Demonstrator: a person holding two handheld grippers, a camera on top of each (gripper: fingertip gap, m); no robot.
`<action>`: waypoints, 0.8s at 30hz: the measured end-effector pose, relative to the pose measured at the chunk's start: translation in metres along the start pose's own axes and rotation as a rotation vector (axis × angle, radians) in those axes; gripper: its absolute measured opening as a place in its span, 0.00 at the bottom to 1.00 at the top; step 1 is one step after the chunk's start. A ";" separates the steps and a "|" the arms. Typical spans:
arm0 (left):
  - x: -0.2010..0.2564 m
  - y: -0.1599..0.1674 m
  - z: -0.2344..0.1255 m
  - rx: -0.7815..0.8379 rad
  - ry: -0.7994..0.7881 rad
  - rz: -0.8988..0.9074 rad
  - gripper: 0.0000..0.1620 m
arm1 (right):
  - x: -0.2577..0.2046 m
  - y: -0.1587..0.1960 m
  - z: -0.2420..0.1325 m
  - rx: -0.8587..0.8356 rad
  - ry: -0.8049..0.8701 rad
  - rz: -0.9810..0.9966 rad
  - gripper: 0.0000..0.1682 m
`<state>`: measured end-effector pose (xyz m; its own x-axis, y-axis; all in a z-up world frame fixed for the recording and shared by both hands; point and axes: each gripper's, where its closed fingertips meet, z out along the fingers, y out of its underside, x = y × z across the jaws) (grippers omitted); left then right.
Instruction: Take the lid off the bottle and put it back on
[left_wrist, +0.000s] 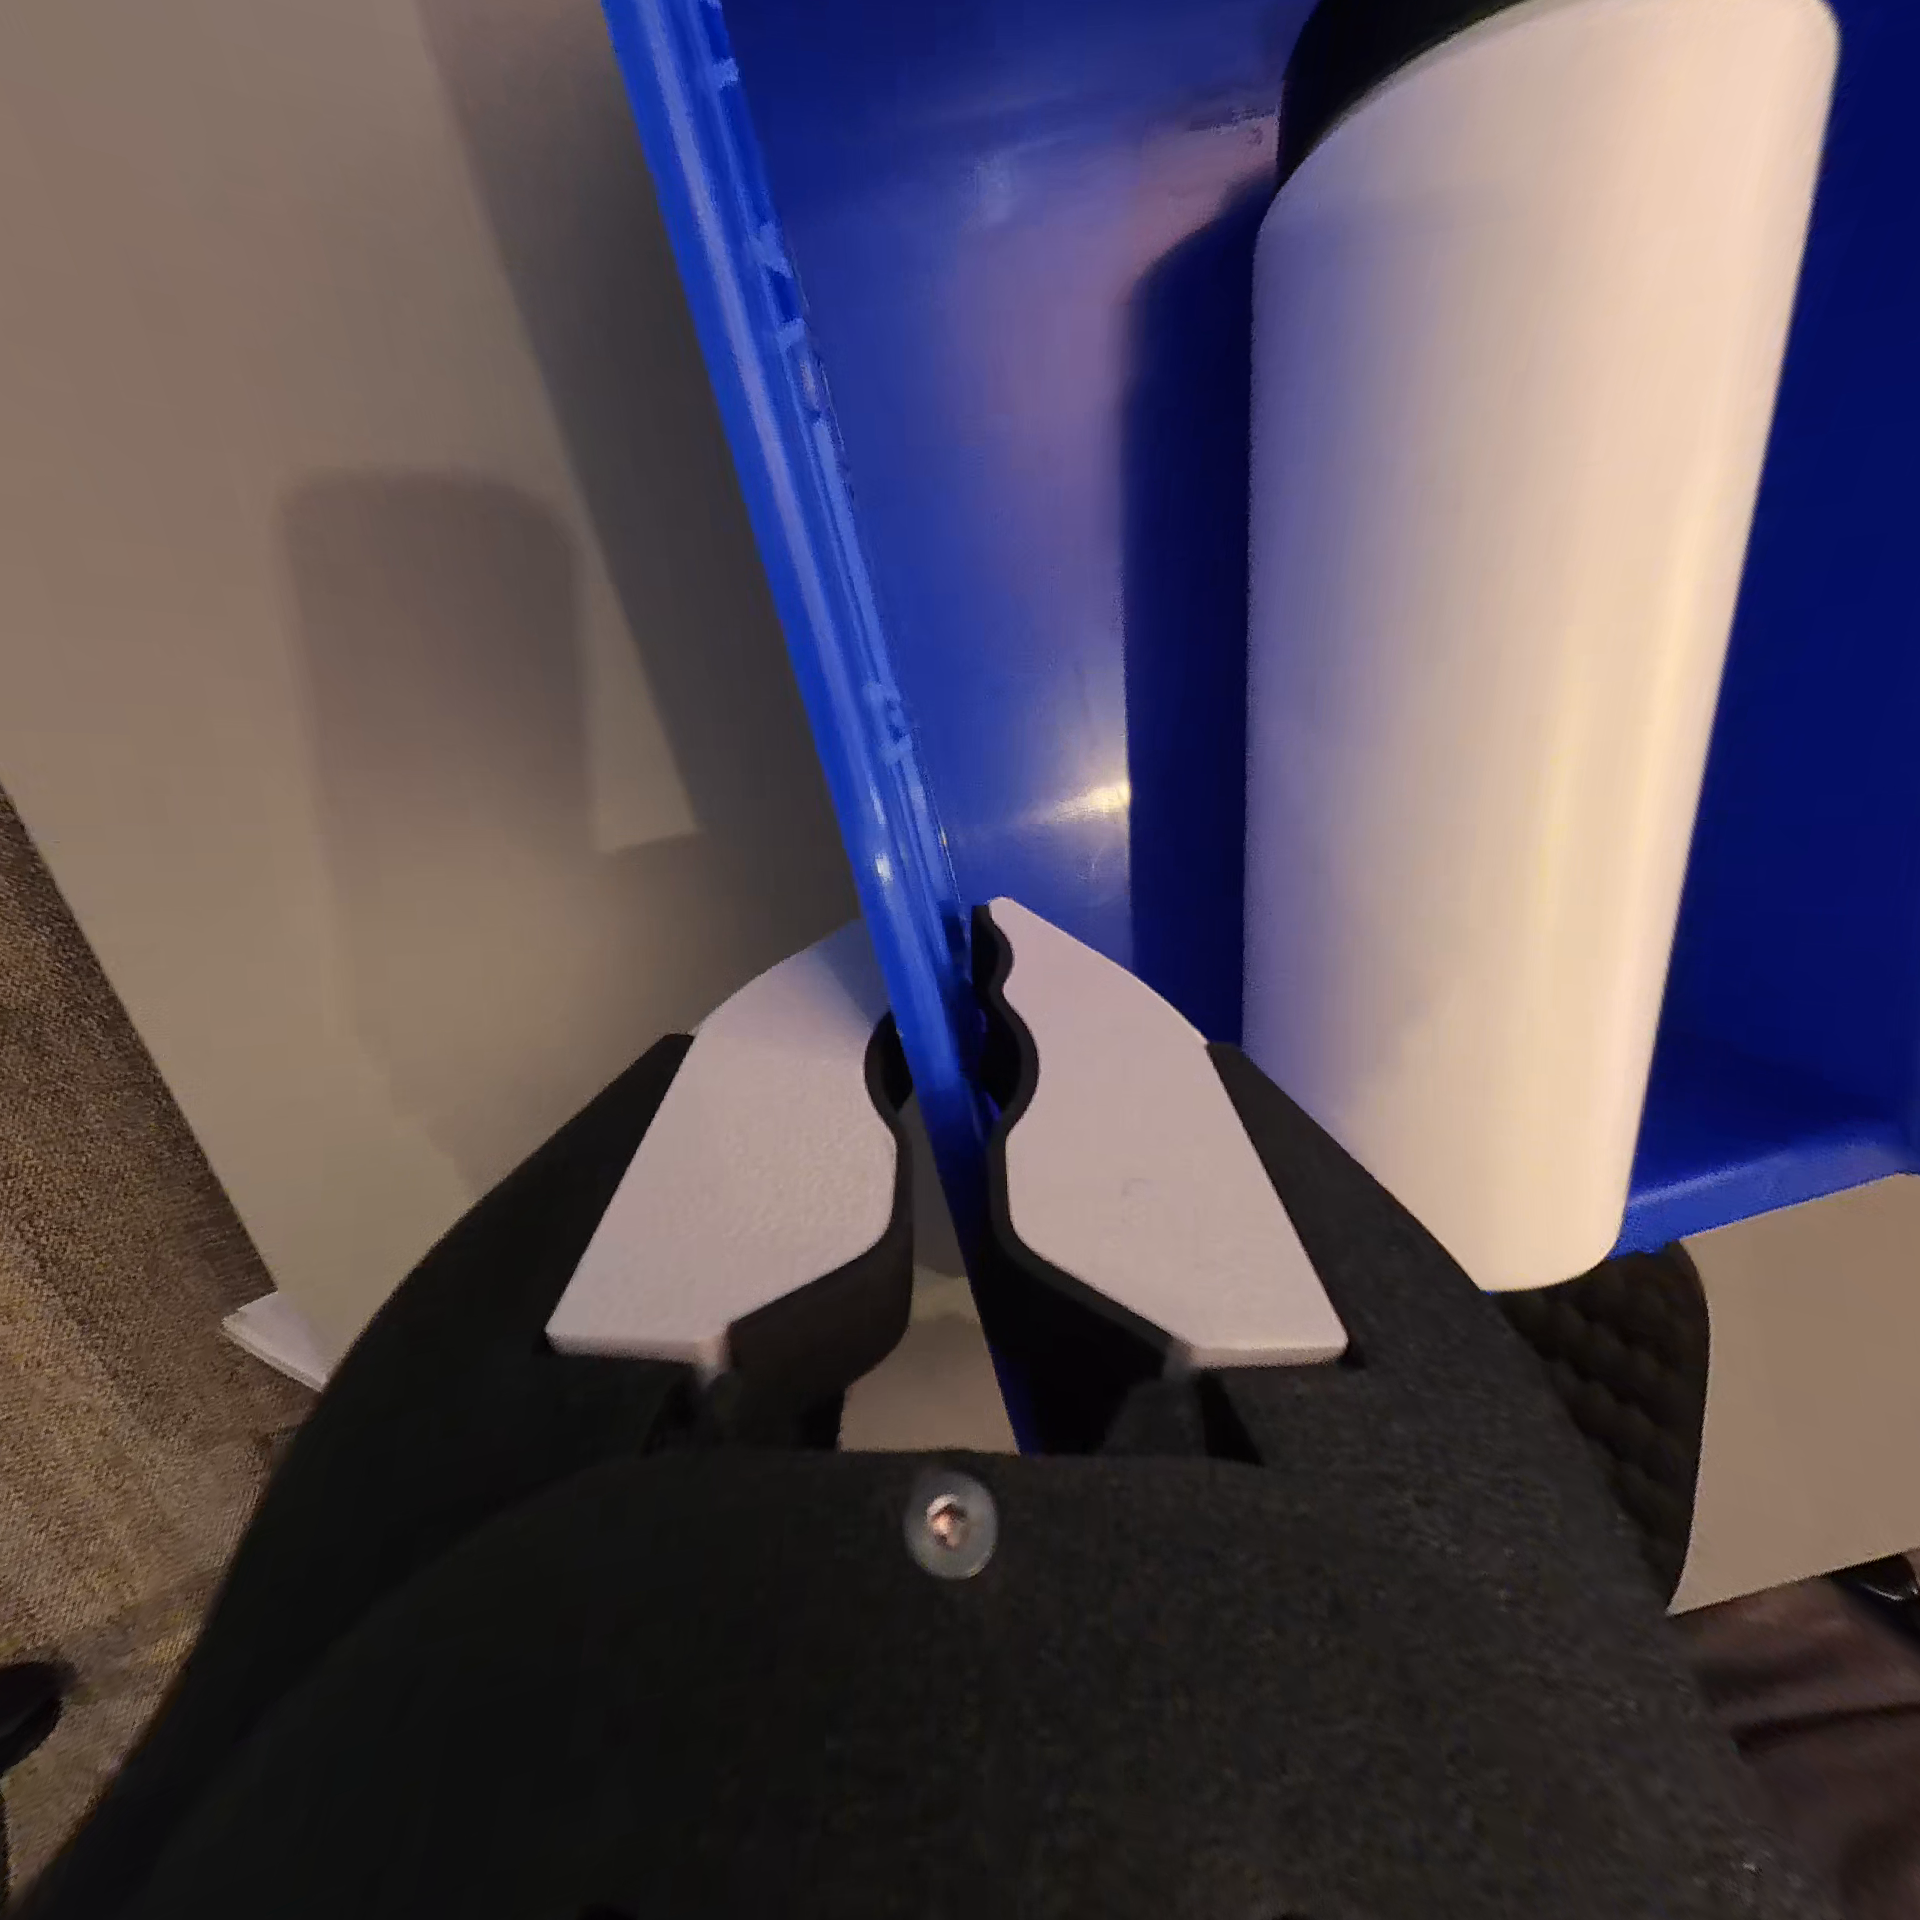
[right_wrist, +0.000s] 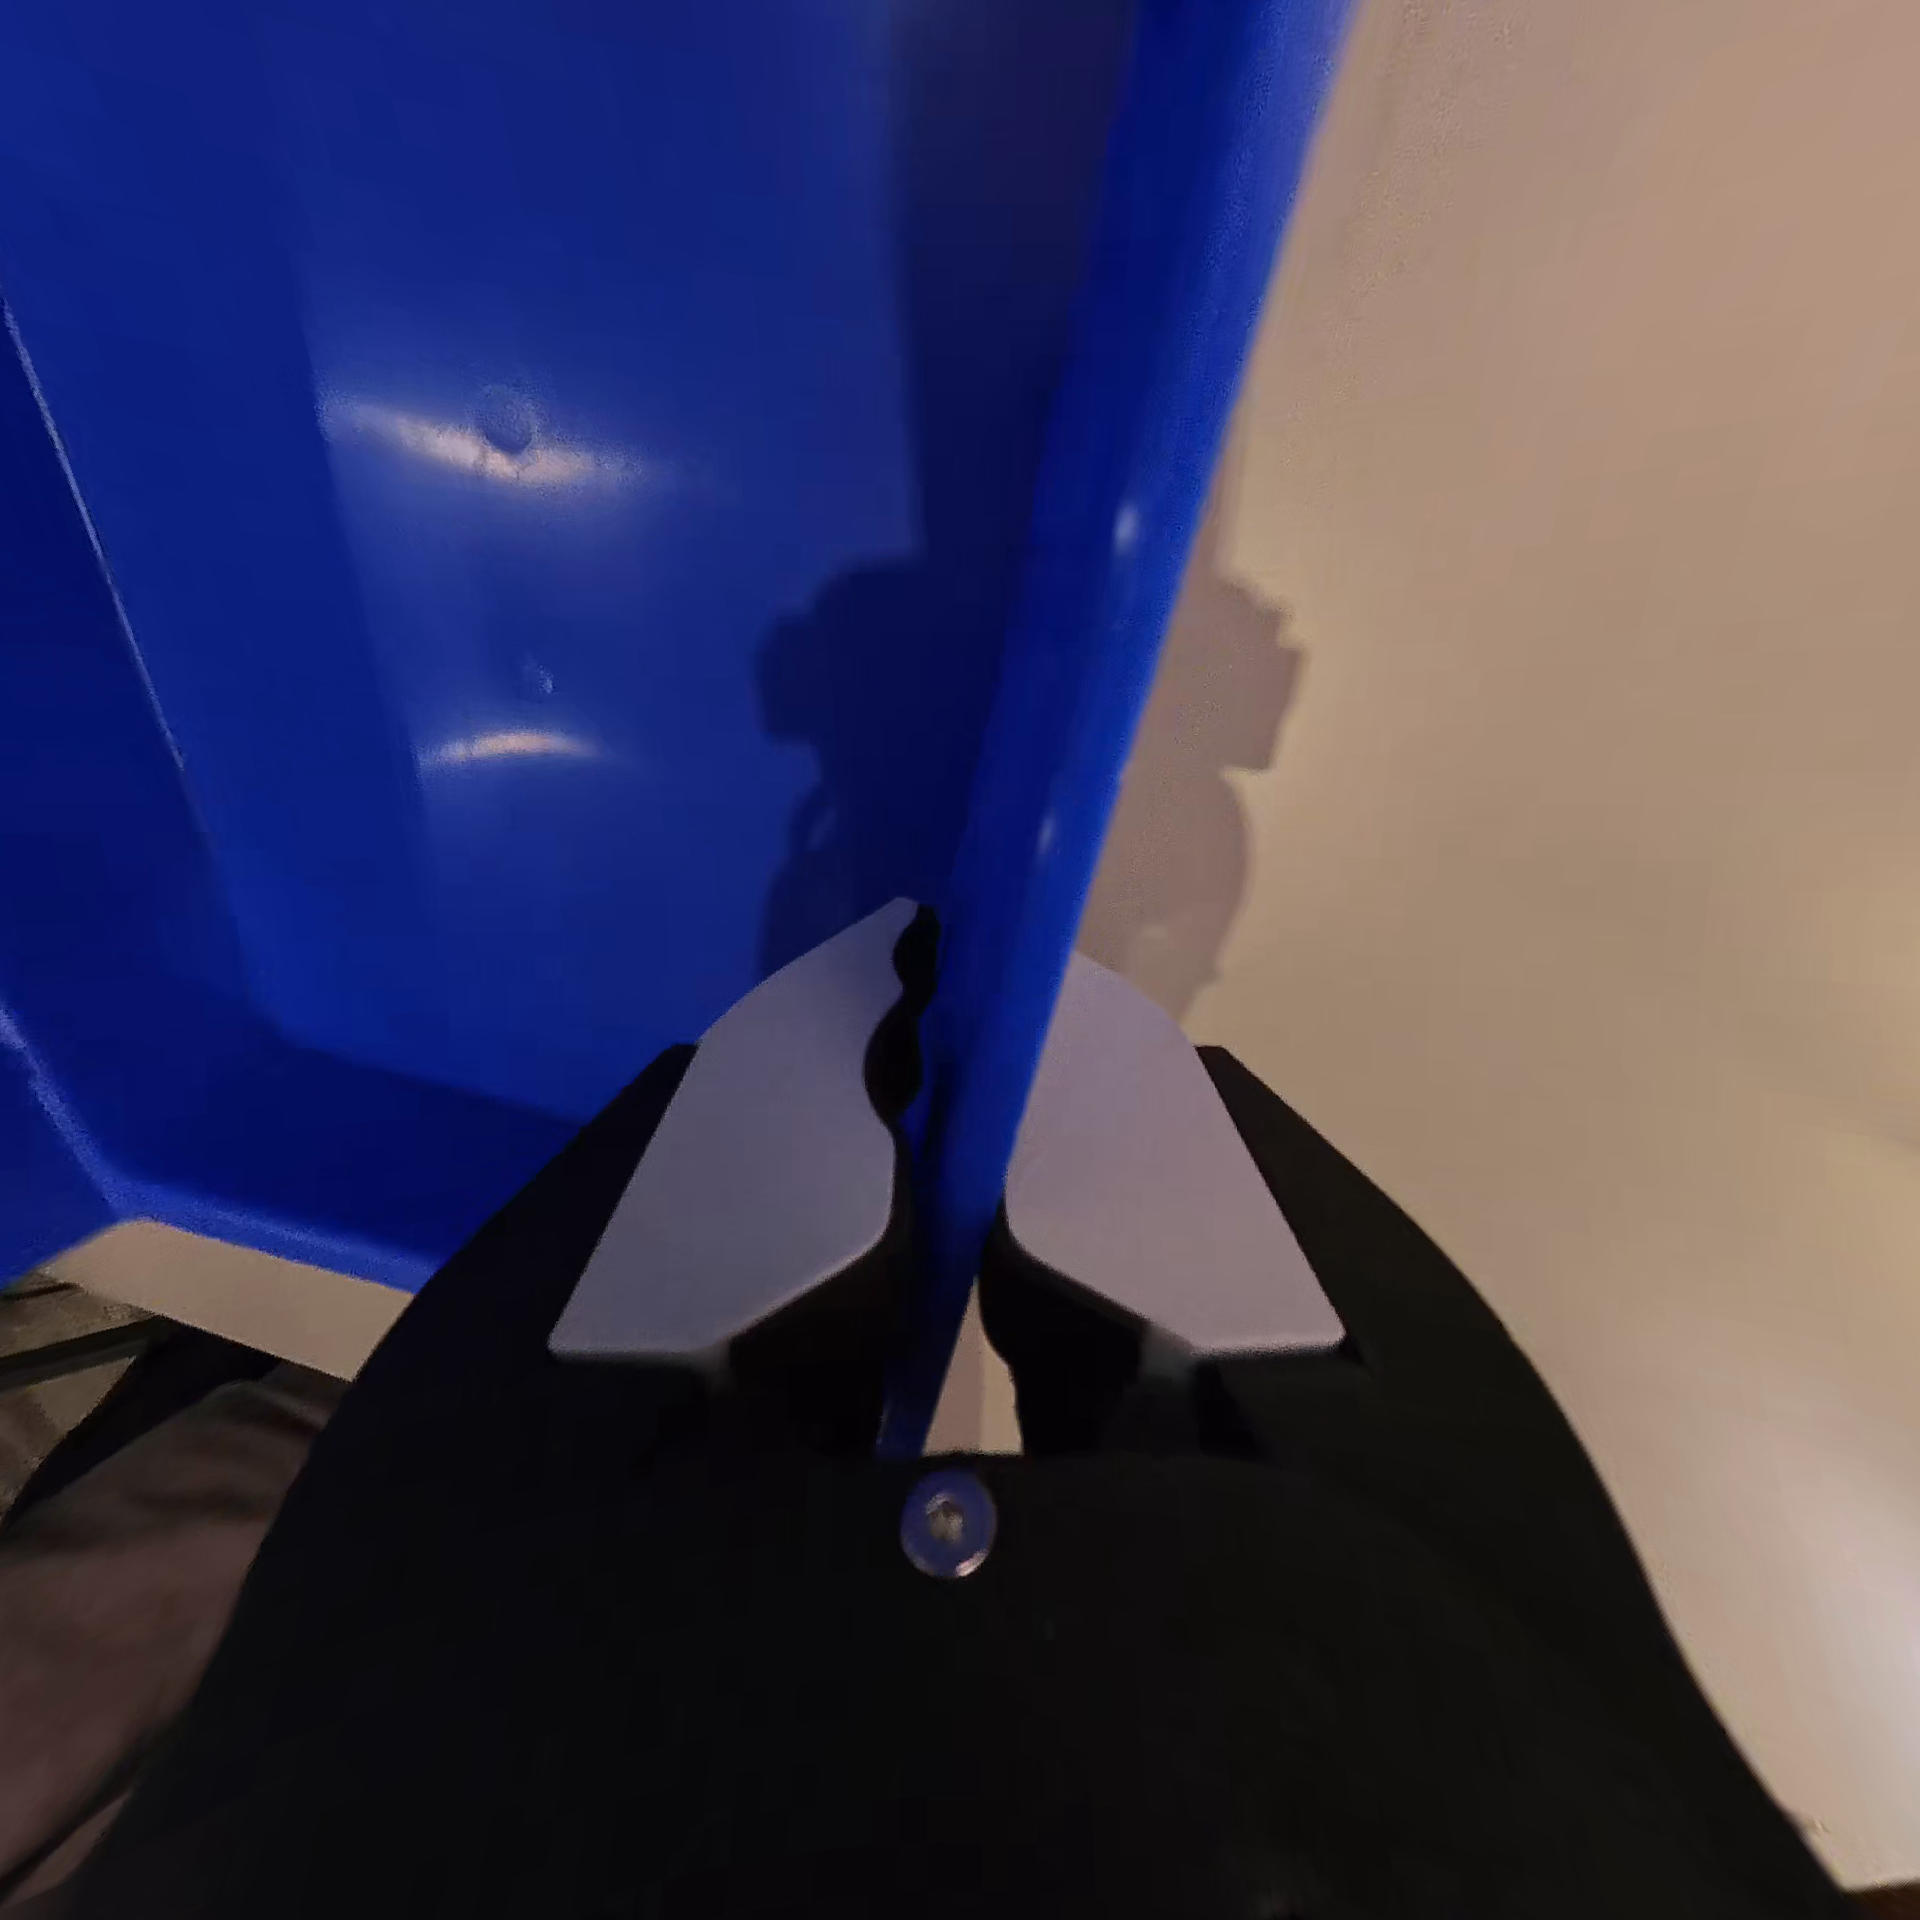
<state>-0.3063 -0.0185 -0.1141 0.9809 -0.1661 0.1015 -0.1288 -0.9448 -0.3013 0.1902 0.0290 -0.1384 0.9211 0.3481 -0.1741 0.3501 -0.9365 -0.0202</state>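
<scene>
A blue plastic bin (left_wrist: 987, 520) fills both views. A white bottle (left_wrist: 1507, 675) lies on its side inside the bin, with a black lid (left_wrist: 1314, 78) at its far end. My left gripper (left_wrist: 951, 987) is shut on the bin's left wall, one finger outside and one inside. My right gripper (right_wrist: 971, 997) is shut on the bin's right wall (right_wrist: 1049, 831), one finger on each side. The bottle does not show in the right wrist view.
The bin rests over a white table (left_wrist: 312, 416), which also shows in the right wrist view (right_wrist: 1558, 727). Grey carpet (left_wrist: 94, 1143) lies beyond the table's edge at the lower left. A dark object (left_wrist: 1621, 1382) sits near the bottle's near end.
</scene>
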 end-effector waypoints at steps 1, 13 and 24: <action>0.003 -0.001 0.000 -0.001 0.007 0.007 0.05 | 0.007 0.001 -0.001 -0.003 0.010 0.001 0.04; 0.026 -0.010 0.006 -0.040 0.006 0.060 0.05 | 0.108 0.035 -0.019 -0.007 0.021 0.105 0.04; 0.036 -0.015 0.009 -0.069 -0.018 0.085 0.05 | 0.245 0.094 -0.043 0.021 0.021 0.278 0.04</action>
<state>-0.2677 -0.0078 -0.1149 0.9684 -0.2420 0.0609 -0.2209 -0.9448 -0.2420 0.4565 0.0281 -0.1407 0.9848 0.0782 -0.1554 0.0799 -0.9968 0.0053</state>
